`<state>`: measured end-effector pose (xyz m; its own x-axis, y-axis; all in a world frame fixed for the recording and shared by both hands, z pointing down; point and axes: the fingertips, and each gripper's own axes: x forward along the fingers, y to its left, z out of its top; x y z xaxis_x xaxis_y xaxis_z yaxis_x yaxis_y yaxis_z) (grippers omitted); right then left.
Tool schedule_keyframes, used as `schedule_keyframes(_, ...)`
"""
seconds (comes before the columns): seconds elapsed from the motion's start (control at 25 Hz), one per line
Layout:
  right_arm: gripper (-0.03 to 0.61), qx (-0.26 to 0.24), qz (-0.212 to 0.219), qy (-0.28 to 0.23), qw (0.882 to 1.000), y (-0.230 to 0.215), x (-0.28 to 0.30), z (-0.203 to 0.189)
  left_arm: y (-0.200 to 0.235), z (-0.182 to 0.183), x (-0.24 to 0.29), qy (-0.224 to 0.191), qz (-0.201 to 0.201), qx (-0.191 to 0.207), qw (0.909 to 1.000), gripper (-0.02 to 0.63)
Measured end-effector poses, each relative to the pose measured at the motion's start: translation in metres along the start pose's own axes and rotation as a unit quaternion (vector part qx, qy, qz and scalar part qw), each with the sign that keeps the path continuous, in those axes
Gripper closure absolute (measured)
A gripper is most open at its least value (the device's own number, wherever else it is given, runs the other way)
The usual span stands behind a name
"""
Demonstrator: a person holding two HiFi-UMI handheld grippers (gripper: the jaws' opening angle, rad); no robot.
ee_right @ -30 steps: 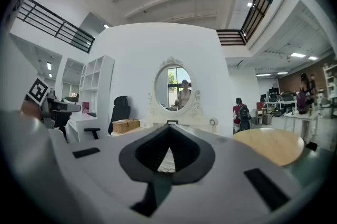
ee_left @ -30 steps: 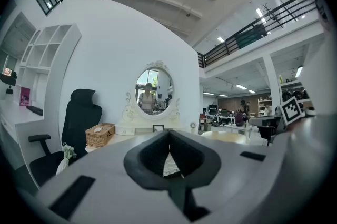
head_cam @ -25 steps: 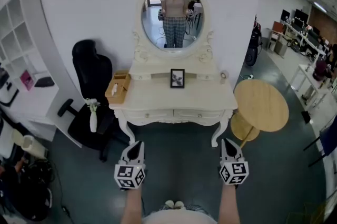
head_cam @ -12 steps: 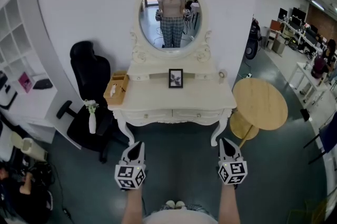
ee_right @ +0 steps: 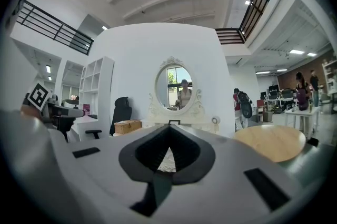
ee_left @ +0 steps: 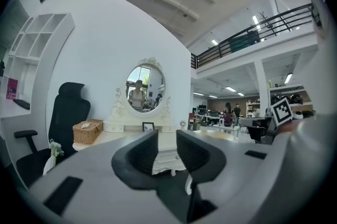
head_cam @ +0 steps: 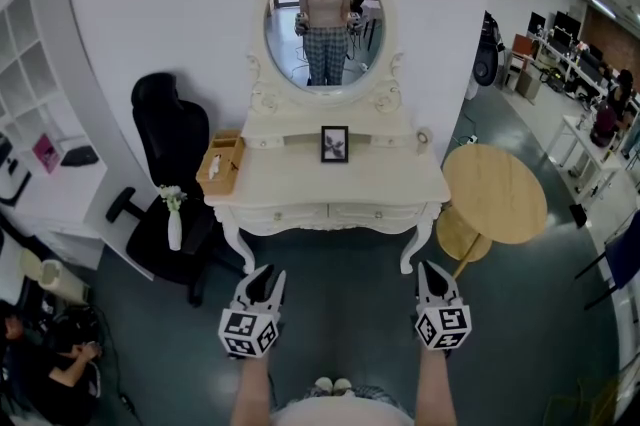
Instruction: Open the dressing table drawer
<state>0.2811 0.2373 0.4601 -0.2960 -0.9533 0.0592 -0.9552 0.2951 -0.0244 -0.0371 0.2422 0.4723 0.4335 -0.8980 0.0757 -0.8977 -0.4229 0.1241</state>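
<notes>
The cream dressing table (head_cam: pixel 400 182) stands against the white wall ahead, with two shut drawers (head_cam: pixel 285 214) under its top and an oval mirror (head_cam: pixel 322 19) above. Both grippers hang level in front of it, well short of the drawers. My left gripper (head_cam: pixel 265 275) is open: its jaws have just been opening, and nothing is between them. In the left gripper view (ee_left: pixel 167 133) the table's carved front (ee_left: pixel 166 157) shows through the gap. My right gripper (head_cam: pixel 430 268) is shut and empty, its tips meeting in the right gripper view (ee_right: pixel 168 125).
A wicker basket (head_cam: pixel 225 164), a photo frame (head_cam: pixel 335 144) and a small clock (head_cam: pixel 424 141) sit on the table. A black office chair (head_cam: pixel 170 139) and a white vase (head_cam: pixel 175 226) stand at its left, a round wooden table (head_cam: pixel 495 199) at its right. White shelving (head_cam: pixel 40 114) lines the far left.
The left gripper's jaws have parted from shut to a small gap. The right gripper has kept still.
</notes>
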Motion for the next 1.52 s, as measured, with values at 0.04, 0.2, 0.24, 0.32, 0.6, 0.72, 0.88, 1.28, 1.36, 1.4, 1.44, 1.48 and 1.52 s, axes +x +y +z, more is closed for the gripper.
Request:
schedule_keyframes(0.04, 0.561, 0.000, -0.001, 0.000, 1.000, 0.000, 0.000, 0.000, 0.000, 0.001, 0.000, -0.001, -0.003, 0.000, 1.0000, 0.492)
schedule_keyframes(0.2, 0.561, 0.000, 0.000, 0.001, 1.000, 0.003, 0.003, 0.001, 0.002, 0.004, 0.001, -0.008, -0.008, -0.003, 0.9999, 0.359)
schedule_keyframes(0.24, 0.561, 0.000, 0.001, 0.001, 1.000, 0.004, 0.004, 0.002, 0.003, 0.004, 0.001, -0.008, -0.006, -0.002, 0.9999, 0.331)
schedule_keyframes(0.32, 0.561, 0.000, 0.001, 0.001, 1.000, 0.006, 0.006, 0.003, 0.006, 0.004, 0.001, -0.007, -0.003, -0.002, 1.0000, 0.294)
schedule_keyframes(0.6, 0.561, 0.002, -0.003, 0.002, 1.000, 0.012, 0.015, 0.002, 0.016, 0.004, 0.008, -0.004, -0.012, -0.002, 0.9999, 0.288)
schedule_keyframes(0.72, 0.561, 0.003, -0.006, 0.001, 1.000, 0.014, 0.020, -0.001, 0.021, 0.004, 0.013, -0.006, -0.015, -0.001, 0.9999, 0.288)
schedule_keyframes(0.88, 0.561, 0.008, -0.010, 0.000, 1.000, 0.015, 0.024, -0.005, 0.028, -0.002, 0.020, 0.003, -0.017, -0.001, 0.9999, 0.288)
schedule_keyframes(1.28, 0.561, 0.021, -0.011, 0.009, 1.000, 0.007, 0.060, -0.022, 0.053, -0.007, 0.055, 0.014, -0.008, 0.003, 0.9999, 0.288)
schedule_keyframes(1.36, 0.561, 0.021, -0.010, 0.011, 1.000, 0.003, 0.074, -0.021, 0.058, -0.007, 0.068, 0.015, -0.008, 0.003, 0.9998, 0.288)
schedule_keyframes(1.4, 0.561, 0.021, -0.009, 0.011, 1.000, 0.001, 0.082, -0.021, 0.061, -0.007, 0.075, 0.015, -0.008, 0.003, 0.9998, 0.288)
schedule_keyframes(1.44, 0.561, 0.020, -0.007, 0.011, 1.000, -0.001, 0.091, -0.021, 0.064, -0.007, 0.083, 0.015, -0.007, 0.003, 0.9999, 0.288)
schedule_keyframes(1.48, 0.561, 0.019, -0.004, 0.012, 1.000, -0.003, 0.101, -0.020, 0.067, -0.007, 0.091, 0.015, -0.006, 0.003, 0.9999, 0.288)
schedule_keyframes(1.52, 0.561, 0.017, -0.001, 0.012, 1.000, -0.006, 0.111, -0.020, 0.071, -0.007, 0.100, 0.014, -0.005, 0.002, 0.9999, 0.288)
